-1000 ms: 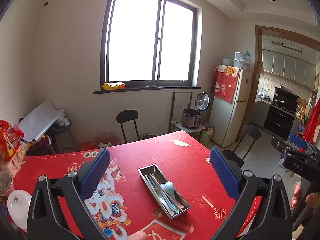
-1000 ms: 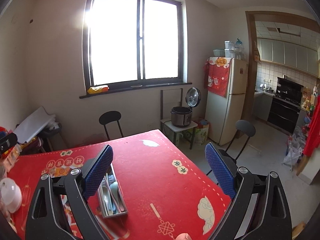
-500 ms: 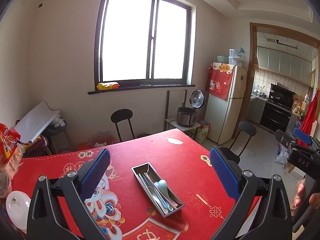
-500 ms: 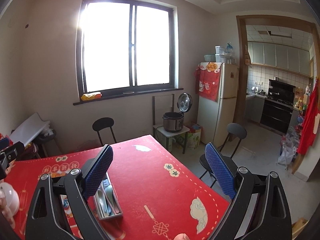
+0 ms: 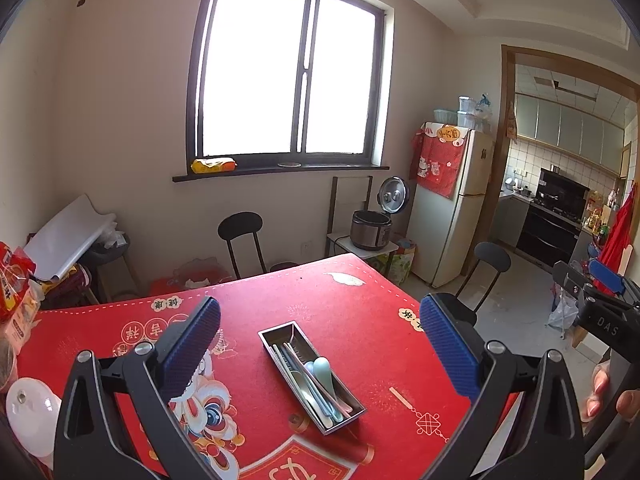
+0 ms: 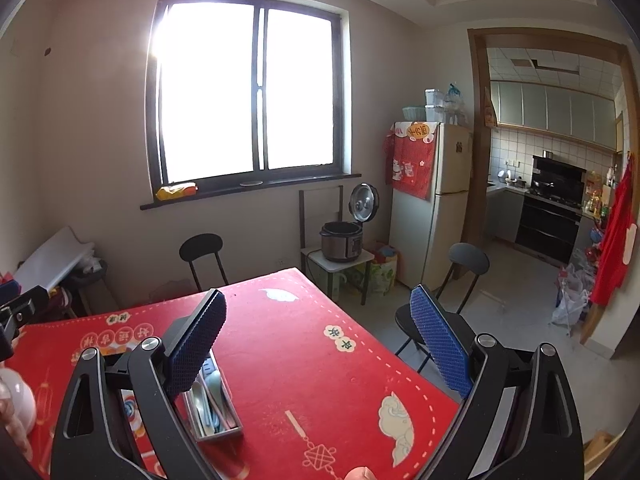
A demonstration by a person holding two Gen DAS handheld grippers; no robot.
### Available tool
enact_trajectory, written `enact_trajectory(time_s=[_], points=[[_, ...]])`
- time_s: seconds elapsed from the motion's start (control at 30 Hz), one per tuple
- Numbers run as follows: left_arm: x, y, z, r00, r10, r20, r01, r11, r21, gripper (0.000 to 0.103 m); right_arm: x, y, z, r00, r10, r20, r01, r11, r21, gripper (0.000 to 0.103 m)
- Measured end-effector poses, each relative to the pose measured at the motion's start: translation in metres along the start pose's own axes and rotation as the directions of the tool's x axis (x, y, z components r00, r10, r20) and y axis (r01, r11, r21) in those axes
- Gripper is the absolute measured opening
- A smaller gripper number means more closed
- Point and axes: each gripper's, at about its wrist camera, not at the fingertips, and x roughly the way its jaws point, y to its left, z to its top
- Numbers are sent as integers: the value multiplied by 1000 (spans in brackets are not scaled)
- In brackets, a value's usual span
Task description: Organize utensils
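A narrow metal tray point(image 5: 280, 330) lies on the red tablecloth point(image 5: 344, 312) and holds pale spoons point(image 5: 322, 368) and chopsticks point(image 5: 298, 362). My left gripper point(image 5: 320, 344) is open and empty, raised above the table with the tray between its blue pads. My right gripper point(image 6: 318, 344) is open and empty, raised over the table's right part. The tray point(image 6: 234, 426) also shows in the right wrist view, low left, partly hidden behind the left finger point(image 6: 196, 346). The right gripper's body shows at the far right of the left wrist view point(image 5: 600, 312).
A white lid point(image 5: 30, 412) and snack packets point(image 5: 14, 280) sit at the table's left edge. Black chairs point(image 5: 240, 236) stand beyond the table and at its right point(image 6: 464, 268). A rice cooker point(image 5: 370, 228), a fridge point(image 5: 452, 200) and the kitchen doorway point(image 6: 552, 184) lie behind.
Both grippers have drawn back and up from the table; the tray looks smaller and farther off. Both stay open and empty.
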Motion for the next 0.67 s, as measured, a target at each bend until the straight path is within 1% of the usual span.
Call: enact_trajectory(time_s=[0.2, 0.67], points=[[6, 4, 0, 1000, -1, -8, 1, 1000, -15, 97, 2, -1, 0, 1000, -11, -3, 11, 1000, 4, 90], [18, 5, 2, 1000, 10, -23, -10, 1000, -13, 97, 17, 0, 1, 999, -26, -24, 26, 999, 19, 90]])
